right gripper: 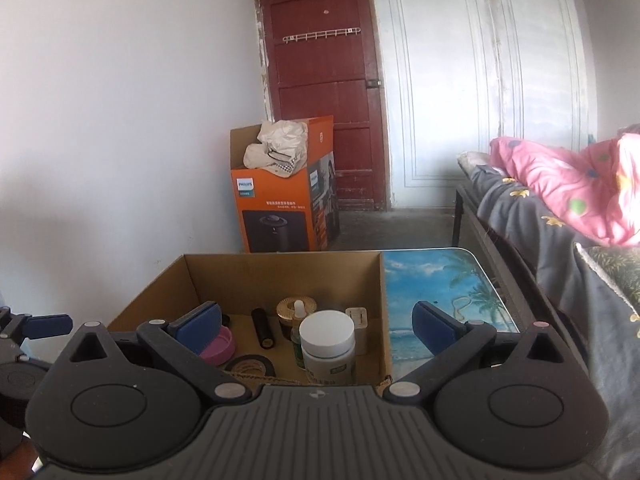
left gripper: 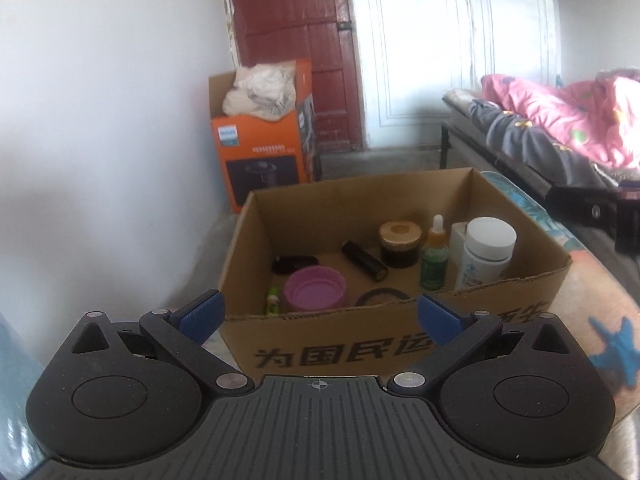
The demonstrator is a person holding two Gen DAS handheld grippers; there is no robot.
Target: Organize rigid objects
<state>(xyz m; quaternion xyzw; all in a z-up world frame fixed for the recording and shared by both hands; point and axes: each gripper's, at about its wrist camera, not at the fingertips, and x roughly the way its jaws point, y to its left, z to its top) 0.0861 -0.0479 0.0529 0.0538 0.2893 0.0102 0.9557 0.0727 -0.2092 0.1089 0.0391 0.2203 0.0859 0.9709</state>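
Observation:
An open cardboard box (left gripper: 400,196) stands on the table, just beyond my left gripper (left gripper: 320,316), which is open and empty at its near wall. Inside stand a white-capped pill bottle (left gripper: 486,252), a green dropper bottle (left gripper: 434,260) and a brown jar with a wooden lid (left gripper: 401,244). A black cylinder (left gripper: 364,266), a pink bowl (left gripper: 315,290) and a tape roll (left gripper: 382,296) lie there too. My right gripper (right gripper: 316,328) is open and empty above the box's (right gripper: 280,268) near edge, with the pill bottle (right gripper: 327,344) standing below the gap between its fingers.
The beach-print table (right gripper: 432,300) shows bare to the right of the box. A bed with a pink quilt (right gripper: 560,184) lies on the right. An orange appliance carton (right gripper: 280,208) stands on the floor by a red door (right gripper: 324,80). One blue finger (right gripper: 48,326) of the left gripper shows at the far left.

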